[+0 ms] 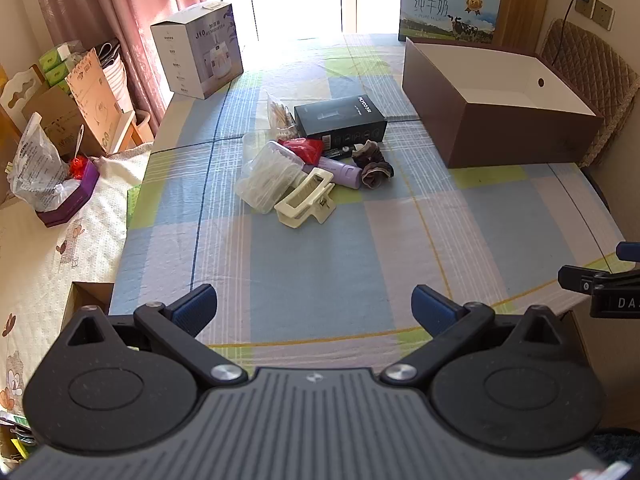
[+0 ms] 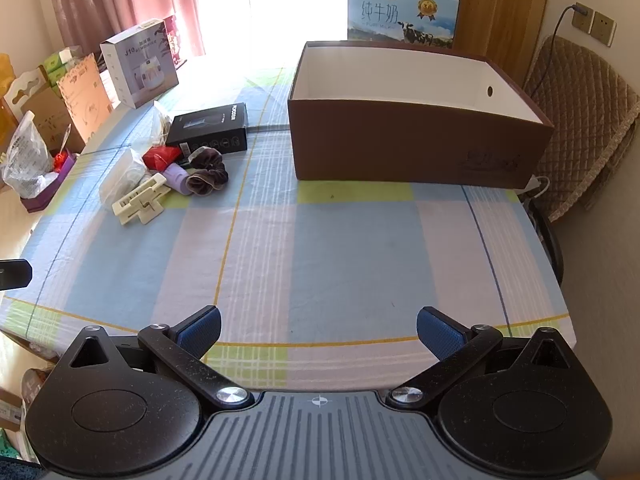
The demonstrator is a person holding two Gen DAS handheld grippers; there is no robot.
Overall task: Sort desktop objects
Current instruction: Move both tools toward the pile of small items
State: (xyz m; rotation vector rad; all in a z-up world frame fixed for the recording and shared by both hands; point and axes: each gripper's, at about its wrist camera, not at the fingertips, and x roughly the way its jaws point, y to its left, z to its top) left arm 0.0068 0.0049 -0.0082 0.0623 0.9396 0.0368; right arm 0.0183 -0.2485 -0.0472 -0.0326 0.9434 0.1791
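- Left tool: blue pads spread wide, nothing between them, hanging over bare near edge of the checked pastel cloth-covered surface; looks like a ready pose before reaching in
- Right tool: likewise released and empty, tilted down over near edge, lined up roughly w/ the open brown cardboard box with white inside; prob. the drop-off side
- Both well apart from the clutter, so no grasp begun yet
- Clutter heaped in one pile mid-surface, left of the brown box: cream plastic claw hair clip nearest, leaning on clear plastic lidded tub; lilac cylindrical tube lying flat beside dark velvet scrunchie; red crinkly packet tucked under edge of black rectangular carton; clear bag of cotton swabs behind
- Pile touching/overlapping, so outer bits (clip, scrunchie) likely easiest first; the carton pins others
- Brown box stands empty, mouth up, far right: seemingly set as receiving bin, clear path from pile
- White humidifier carton and blue milk carton at far edge, apart from pile; prob. not part of sorting, can't tell for sure
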